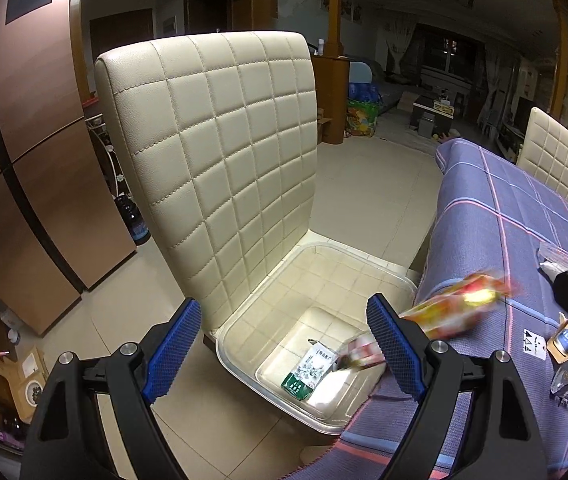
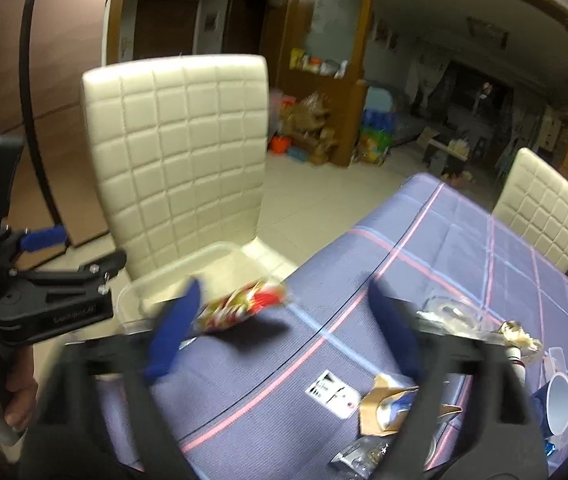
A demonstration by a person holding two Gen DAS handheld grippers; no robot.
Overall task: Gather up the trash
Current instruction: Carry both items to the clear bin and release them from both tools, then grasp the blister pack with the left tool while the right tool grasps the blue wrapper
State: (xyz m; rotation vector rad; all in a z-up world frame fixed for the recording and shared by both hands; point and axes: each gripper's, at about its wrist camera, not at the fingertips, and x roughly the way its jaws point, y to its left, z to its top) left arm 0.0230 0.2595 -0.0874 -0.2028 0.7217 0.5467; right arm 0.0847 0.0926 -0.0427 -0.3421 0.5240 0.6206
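Note:
A clear plastic bin (image 1: 244, 312) sits on the seat of a cream quilted chair (image 1: 220, 140) beside the table. A green and white packet (image 1: 307, 372) and a red wrapper (image 1: 363, 354) lie inside it. A red and yellow snack wrapper (image 1: 459, 304) is blurred in the air at the table edge, over the bin; it also shows in the right wrist view (image 2: 244, 304). My left gripper (image 1: 284, 348) is open and empty above the bin. My right gripper (image 2: 284, 328) is open and blurred, apart from the wrapper. More trash lies on the table: a brown and blue carton (image 2: 387, 408), a clear wrapper (image 2: 359, 456).
The table has a blue plaid cloth (image 2: 423, 240). A white cup (image 2: 559, 404), a white label (image 2: 331, 394) and crumpled clear packaging (image 2: 455, 312) lie on it. Another cream chair (image 2: 543, 208) stands at the far side. A brown cabinet (image 1: 24, 160) is at the left.

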